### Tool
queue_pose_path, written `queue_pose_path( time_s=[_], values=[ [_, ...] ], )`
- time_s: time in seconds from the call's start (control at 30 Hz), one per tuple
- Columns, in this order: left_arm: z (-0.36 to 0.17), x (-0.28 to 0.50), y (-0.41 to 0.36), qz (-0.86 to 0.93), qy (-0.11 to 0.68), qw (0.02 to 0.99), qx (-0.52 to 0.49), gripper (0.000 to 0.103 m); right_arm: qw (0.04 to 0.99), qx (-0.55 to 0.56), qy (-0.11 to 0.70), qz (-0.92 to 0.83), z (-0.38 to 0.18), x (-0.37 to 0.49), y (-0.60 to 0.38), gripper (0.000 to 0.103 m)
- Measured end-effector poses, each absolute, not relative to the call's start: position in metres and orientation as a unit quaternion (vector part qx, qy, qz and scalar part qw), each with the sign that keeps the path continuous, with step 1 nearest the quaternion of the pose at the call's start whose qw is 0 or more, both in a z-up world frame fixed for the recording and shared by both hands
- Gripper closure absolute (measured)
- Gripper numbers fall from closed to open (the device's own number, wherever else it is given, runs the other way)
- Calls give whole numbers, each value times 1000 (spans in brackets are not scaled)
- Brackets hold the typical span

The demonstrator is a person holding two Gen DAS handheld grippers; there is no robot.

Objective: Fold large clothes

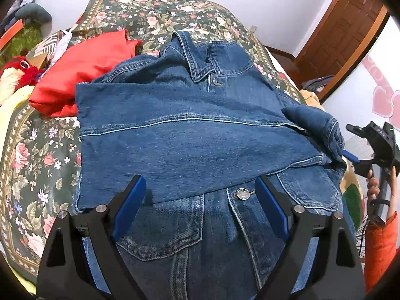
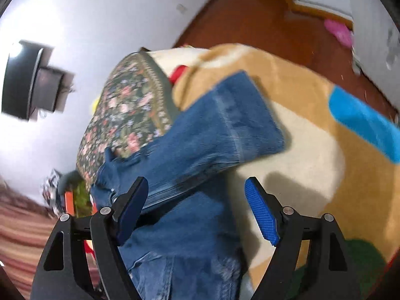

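A blue denim jacket point(image 1: 195, 135) lies front-up on the bed, collar at the far end, with one sleeve folded across its chest. My left gripper point(image 1: 200, 185) hovers open over the jacket's lower front, near a metal button point(image 1: 242, 193), with no cloth between its pads. At the jacket's right edge is my right gripper point(image 1: 357, 153), held by a hand point(image 1: 375, 187) in an orange sleeve. In the blurred right wrist view the right gripper point(image 2: 196, 183) is open above a denim sleeve point(image 2: 225, 125) whose cuff hangs over the bed's side. Its pads do not press the cloth.
A red garment point(image 1: 82, 70) lies on the floral bedspread point(image 1: 37, 150) beside the jacket's far left. A red plush toy point(image 1: 22, 70) sits at the left edge. A tan and cream blanket point(image 2: 300, 100) covers the bed's right side. A wooden door point(image 1: 345, 32) stands behind.
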State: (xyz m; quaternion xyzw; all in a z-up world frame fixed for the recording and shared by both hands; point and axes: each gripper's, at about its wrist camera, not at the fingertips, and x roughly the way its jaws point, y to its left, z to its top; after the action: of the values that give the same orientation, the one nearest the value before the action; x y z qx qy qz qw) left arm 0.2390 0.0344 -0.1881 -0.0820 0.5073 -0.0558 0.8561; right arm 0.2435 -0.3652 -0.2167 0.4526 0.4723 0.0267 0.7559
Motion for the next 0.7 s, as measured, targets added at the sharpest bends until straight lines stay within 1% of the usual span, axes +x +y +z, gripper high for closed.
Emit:
queue_pose_path(
  time_s=[0.1,0.17,0.2,0.27,0.3,0.33,0.43,0.5,0.6,0.7],
  values=[
    [-191,241,33,-53,511,854,-79,14,745,462,480,23,-229,253,-367,26],
    [-193,243,33,-52,513,853,-79,14,755,450,476,13,-232,261,-366,27],
    [-193,244,33,-51,514,852,-80,14,761,444,473,8,-230,263,-367,32],
    [-195,245,33,-49,516,851,-80,14,779,424,462,-4,-226,270,-366,47],
    [-197,246,33,-48,518,850,-80,14,784,420,457,-13,-225,271,-367,62],
    [-198,246,33,-48,520,849,-81,14,789,416,451,-13,-221,272,-370,72],
    [-197,247,33,-49,519,849,-86,14,815,387,431,-4,-202,276,-368,77],
    [-193,246,34,-53,511,853,-90,14,846,344,406,12,-174,276,-355,79],
    [-188,245,34,-54,503,858,-88,14,890,265,364,66,-117,273,-319,80],
    [-183,241,35,-57,496,862,-90,14,907,228,333,124,-78,270,-285,81]
  ],
)
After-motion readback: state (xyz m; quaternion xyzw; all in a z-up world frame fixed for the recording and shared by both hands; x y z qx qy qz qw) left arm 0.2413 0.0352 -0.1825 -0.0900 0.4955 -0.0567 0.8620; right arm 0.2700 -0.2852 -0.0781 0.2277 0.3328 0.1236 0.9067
